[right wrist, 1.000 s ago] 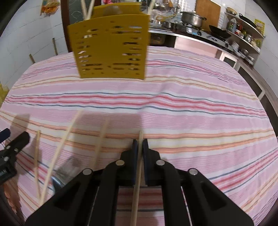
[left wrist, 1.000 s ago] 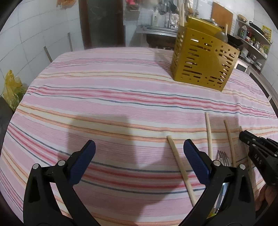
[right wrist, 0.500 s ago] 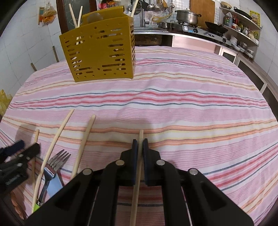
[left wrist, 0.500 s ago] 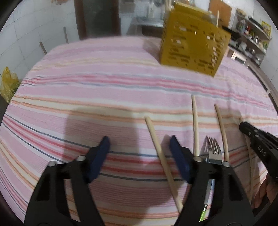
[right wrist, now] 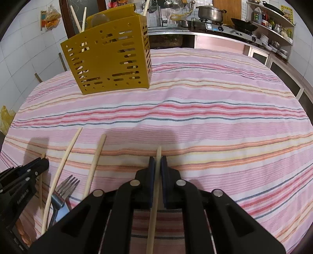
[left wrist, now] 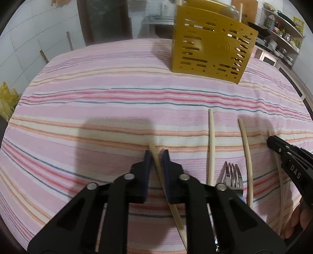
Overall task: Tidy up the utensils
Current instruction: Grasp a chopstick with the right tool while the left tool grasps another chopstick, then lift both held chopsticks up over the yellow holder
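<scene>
A yellow slotted utensil holder (left wrist: 209, 48) (right wrist: 109, 64) stands at the far side of the striped tablecloth (left wrist: 117, 109), with several chopsticks standing in it. My left gripper (left wrist: 156, 154) is closing its jaws and its blue pads sit against both sides of a wooden chopstick (left wrist: 176, 216) lying on the cloth. My right gripper (right wrist: 158, 159) is shut on another chopstick (right wrist: 158, 150), also low over the cloth. Each gripper shows in the other's view: the right gripper (left wrist: 272, 139), the left gripper (right wrist: 44, 162).
Between the two grippers lie two loose chopsticks (left wrist: 211, 144) (left wrist: 245, 156) and a metal fork (left wrist: 232, 175) (right wrist: 66, 185), tines pointing away. A person's fingers show at the lower right of the left wrist view. A kitchen counter with a pot (right wrist: 210, 11) and shelves lies beyond the table.
My left gripper slid right over the chopstick and its jaws went from wide open to nearly together around it. The right gripper stayed shut on its chopstick.
</scene>
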The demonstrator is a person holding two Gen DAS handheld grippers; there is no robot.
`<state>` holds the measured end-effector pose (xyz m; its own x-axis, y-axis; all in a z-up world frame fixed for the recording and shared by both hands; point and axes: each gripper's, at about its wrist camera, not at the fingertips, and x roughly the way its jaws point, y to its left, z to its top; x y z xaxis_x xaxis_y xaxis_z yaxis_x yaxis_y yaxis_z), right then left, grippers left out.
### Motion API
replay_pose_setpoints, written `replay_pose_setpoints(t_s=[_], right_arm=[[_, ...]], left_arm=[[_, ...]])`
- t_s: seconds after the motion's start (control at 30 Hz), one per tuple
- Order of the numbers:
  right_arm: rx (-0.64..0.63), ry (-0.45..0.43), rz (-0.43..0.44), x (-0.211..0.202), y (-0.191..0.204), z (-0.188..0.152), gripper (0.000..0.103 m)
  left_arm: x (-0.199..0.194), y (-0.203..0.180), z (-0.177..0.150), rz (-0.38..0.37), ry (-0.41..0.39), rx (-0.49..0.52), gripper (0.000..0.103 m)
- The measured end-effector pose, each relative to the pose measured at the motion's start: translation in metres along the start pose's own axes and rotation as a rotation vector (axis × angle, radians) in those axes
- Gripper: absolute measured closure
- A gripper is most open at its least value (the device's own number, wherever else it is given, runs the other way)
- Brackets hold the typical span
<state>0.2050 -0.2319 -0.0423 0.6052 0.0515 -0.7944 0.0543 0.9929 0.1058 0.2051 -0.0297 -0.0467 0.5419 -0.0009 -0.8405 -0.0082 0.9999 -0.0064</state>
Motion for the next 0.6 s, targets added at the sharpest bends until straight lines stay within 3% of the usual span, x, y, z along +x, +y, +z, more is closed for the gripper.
replay_pose_setpoints(t_s=[0.3,0.6], right_arm=[[0.036,-0.050,0.029,-0.013,-0.004,-0.001,0.097],[0.055,-0.198,0.065,-0.050,-0.004,0.008,0.097]], left_arm=[[-0.004,0.006,0.005,-0.041,-0.017,-0.008,0.093],[-0.038,0.020,0.014,-0.049,-0.133,-0.027,0.094]])
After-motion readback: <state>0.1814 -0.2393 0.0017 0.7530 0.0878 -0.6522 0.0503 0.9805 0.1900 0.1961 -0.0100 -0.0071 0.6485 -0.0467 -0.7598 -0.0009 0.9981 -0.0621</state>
